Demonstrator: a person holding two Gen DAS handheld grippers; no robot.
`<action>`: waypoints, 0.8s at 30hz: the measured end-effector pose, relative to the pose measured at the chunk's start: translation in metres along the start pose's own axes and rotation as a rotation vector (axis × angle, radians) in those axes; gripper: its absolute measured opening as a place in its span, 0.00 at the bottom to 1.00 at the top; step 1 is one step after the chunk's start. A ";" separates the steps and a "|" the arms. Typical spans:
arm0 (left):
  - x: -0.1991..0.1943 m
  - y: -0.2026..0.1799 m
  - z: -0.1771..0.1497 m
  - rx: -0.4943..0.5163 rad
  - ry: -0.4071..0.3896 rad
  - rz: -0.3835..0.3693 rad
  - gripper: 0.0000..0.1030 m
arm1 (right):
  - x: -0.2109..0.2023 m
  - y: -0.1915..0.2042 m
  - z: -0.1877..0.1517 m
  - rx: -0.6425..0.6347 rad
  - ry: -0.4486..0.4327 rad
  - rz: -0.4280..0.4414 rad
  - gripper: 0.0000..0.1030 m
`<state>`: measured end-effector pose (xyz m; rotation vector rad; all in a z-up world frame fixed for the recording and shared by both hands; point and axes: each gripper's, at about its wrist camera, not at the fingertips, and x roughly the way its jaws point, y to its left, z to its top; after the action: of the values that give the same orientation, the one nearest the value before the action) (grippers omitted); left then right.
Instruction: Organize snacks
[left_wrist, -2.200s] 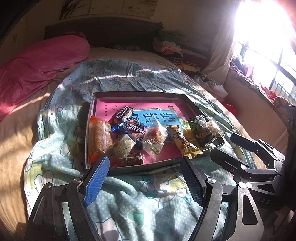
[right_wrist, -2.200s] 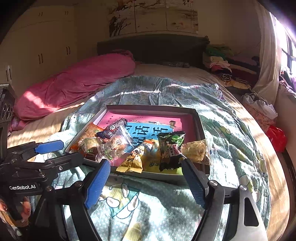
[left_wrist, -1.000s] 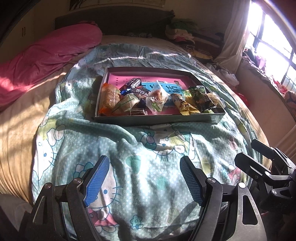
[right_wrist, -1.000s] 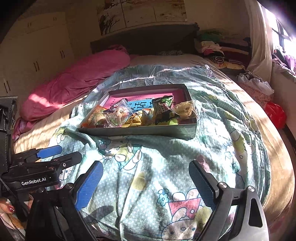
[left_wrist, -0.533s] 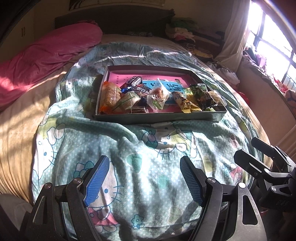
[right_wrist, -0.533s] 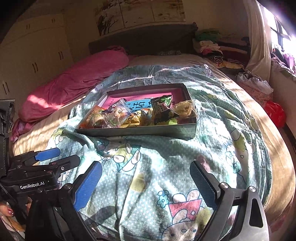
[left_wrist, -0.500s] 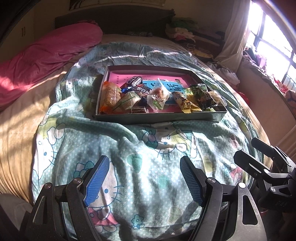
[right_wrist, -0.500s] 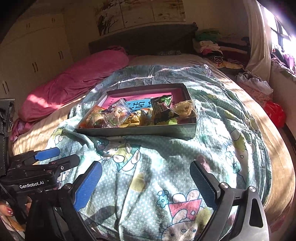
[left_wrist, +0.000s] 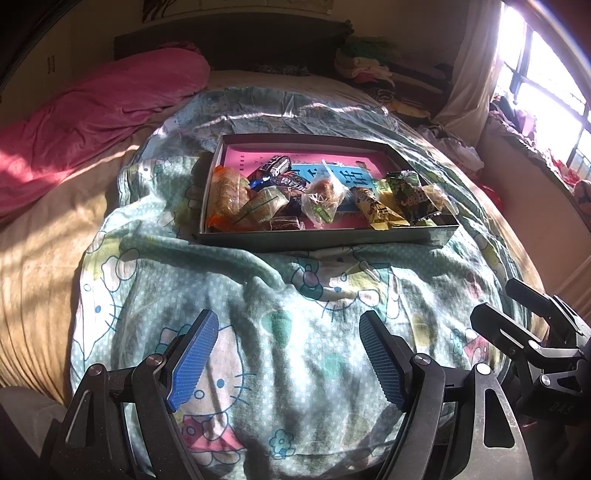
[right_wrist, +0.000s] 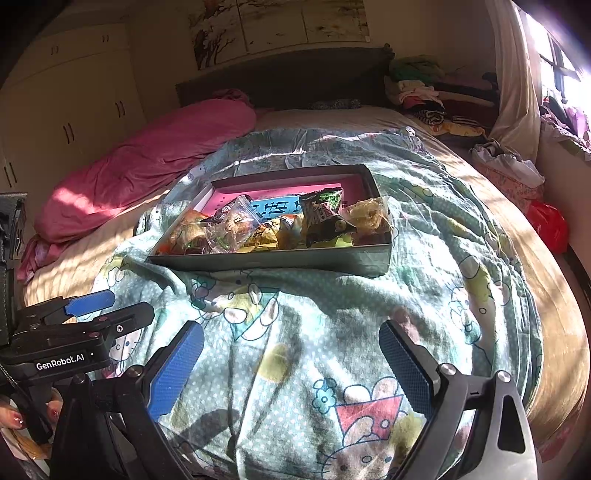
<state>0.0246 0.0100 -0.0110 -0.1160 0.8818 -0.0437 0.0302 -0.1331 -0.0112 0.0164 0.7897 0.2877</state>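
My left gripper: jaws apart, empty | snack tray: well beyond my fingertips, on quilt

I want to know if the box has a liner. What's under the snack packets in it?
Under the snacks, the grey box shows a pink sheet with a blue printed panel. The packets cover its near half, so anything beneath them is hidden.

Both grippers now sit well back from the snack box, over the cartoon-print quilt near the bed's foot. Two seconds ago their fingertips flanked the box's near wall
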 end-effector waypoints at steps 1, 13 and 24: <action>0.000 0.000 0.000 0.002 0.001 0.002 0.77 | 0.000 0.000 0.000 0.001 0.000 0.001 0.93; 0.003 0.000 0.000 0.006 0.009 0.009 0.77 | 0.001 -0.001 0.000 0.004 0.002 -0.008 0.93; 0.004 0.001 0.000 0.007 0.012 0.020 0.77 | 0.002 -0.002 0.000 0.011 0.004 -0.015 0.93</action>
<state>0.0269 0.0108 -0.0146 -0.1005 0.8945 -0.0286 0.0326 -0.1345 -0.0129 0.0199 0.7955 0.2695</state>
